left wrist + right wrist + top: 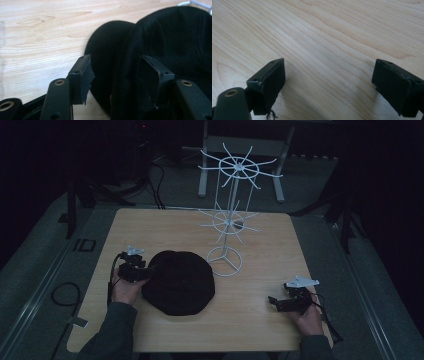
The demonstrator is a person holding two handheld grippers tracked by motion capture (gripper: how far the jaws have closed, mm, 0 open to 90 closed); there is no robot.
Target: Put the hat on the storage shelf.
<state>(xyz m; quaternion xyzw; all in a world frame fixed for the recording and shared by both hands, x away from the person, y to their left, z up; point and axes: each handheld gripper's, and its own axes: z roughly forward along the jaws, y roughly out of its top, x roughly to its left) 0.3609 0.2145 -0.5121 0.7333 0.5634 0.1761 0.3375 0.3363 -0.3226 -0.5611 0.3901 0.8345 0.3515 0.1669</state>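
While the black cap (178, 282) lay flat on the counter (260, 270), its edge was straddled by the left gripper (117, 77), fingers (81, 75) spread; the right gripper (329, 87) was rested aside, released.

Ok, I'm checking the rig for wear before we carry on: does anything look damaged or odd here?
Yes. On the left gripper, the black pad covering is torn and peeling at its edge. The right gripper has a frayed thread under one pad. The black hat, white rack and table look fine.

Black cap (160, 47) cut off at right edge.
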